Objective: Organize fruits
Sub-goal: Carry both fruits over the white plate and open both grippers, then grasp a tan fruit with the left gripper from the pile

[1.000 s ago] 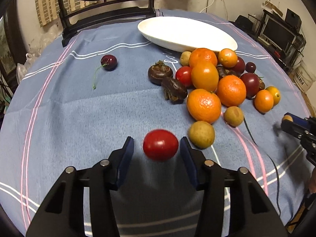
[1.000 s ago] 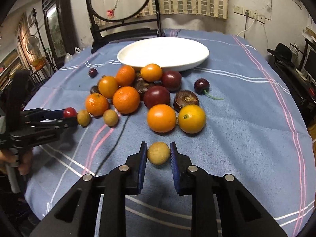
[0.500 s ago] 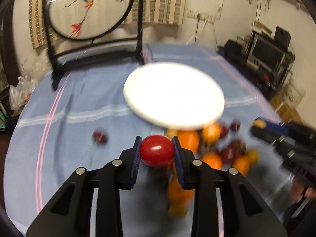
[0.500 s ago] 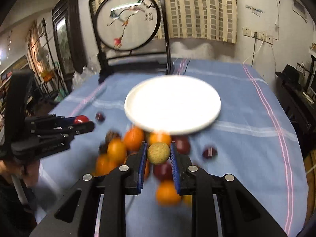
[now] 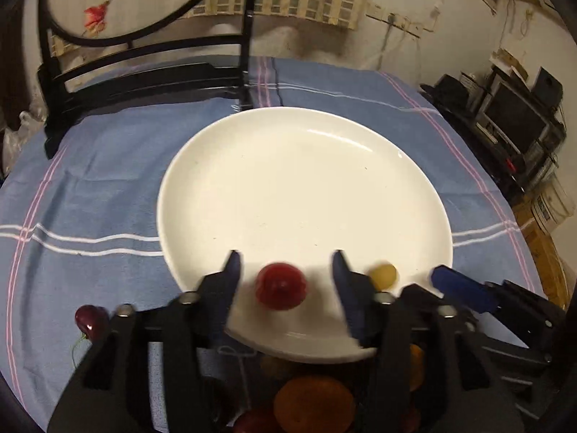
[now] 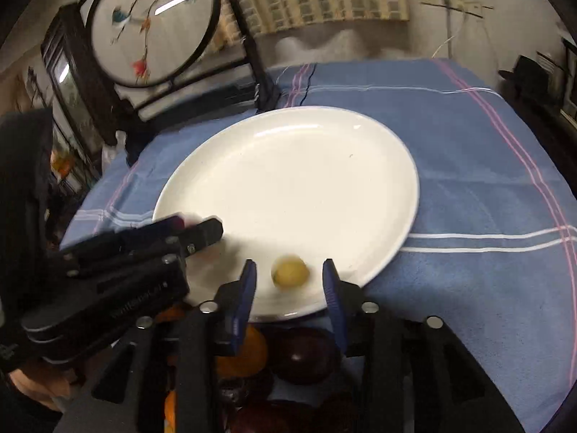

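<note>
- The left gripper [image 5: 285, 270] hangs over the near rim of the white plate [image 5: 306, 180]; its jaws have just been opening and stand well apart, with the red tomato [image 5: 281, 286] between them but clear of both blue pads; nothing is gripped
- The red tomato sits on the plate's near part, blurred; it looks nearly round, so no long axis or pointing direction can be told
- The right gripper [image 6: 290, 281] is just to the right of the left one, also over the plate's near rim; its jaws have just been opening too, parted with a gap on each side of the small yellow-green fruit [image 6: 290, 271]; it holds nothing
- The yellow-green fruit lies on the plate near the rim, blurred, roughly round, perhaps a little wider than tall; its orientation cannot be read with certainty
- In the left wrist view the same yellow-green fruit [image 5: 382, 276] lies just right of the tomato, the two apart
- The plate rests on the blue striped tablecloth [image 5: 108, 166]; a dark cherry [image 5: 91, 319] lies on the cloth left of the plate
- Oranges [image 5: 313, 404] and dark plums [image 6: 304, 353] lie on the cloth under the grippers, near the plate's near edge
</note>
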A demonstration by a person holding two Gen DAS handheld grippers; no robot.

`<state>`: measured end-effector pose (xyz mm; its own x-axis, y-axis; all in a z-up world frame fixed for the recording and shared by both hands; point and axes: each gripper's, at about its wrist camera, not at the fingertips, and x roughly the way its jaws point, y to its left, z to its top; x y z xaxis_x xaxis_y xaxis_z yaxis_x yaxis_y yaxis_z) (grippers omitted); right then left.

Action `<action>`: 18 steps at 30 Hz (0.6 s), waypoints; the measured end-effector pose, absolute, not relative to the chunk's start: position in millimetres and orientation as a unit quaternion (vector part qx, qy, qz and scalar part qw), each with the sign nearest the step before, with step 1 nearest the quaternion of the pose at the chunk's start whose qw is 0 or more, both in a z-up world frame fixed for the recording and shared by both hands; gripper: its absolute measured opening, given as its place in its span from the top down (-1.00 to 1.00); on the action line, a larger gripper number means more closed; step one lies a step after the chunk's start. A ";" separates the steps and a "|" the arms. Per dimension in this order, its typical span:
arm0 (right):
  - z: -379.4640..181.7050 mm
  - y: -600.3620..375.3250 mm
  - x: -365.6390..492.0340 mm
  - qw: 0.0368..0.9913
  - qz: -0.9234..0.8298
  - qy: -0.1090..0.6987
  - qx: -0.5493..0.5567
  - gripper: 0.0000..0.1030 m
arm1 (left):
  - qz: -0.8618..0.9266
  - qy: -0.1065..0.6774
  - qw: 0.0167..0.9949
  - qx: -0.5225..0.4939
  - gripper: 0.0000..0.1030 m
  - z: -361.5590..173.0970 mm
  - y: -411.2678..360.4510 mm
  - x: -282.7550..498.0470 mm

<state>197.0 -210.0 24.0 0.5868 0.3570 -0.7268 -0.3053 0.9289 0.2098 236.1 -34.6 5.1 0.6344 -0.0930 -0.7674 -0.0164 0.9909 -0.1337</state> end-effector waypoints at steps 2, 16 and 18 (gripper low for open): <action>26.2 -213.4 194.0 0.892 0.188 0.410 0.038 -0.04 | -0.028 0.424 0.902 -0.071 -0.41 7.2 -27.2 232.5; 37.4 -240.3 158.4 0.911 0.159 0.379 0.039 -0.46 | -0.030 0.392 0.918 -0.058 -0.82 28.7 -10.1 159.1; 33.9 -244.5 145.7 0.912 0.155 0.378 0.034 -0.47 | -0.035 0.380 0.923 -0.058 -0.83 28.9 -4.8 136.8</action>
<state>145.7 -244.5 33.9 0.6668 0.3088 -0.6782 -0.2572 0.9495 0.1794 136.8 -4.8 28.9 0.7088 -0.1082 -0.6971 0.0203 0.9909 -0.1333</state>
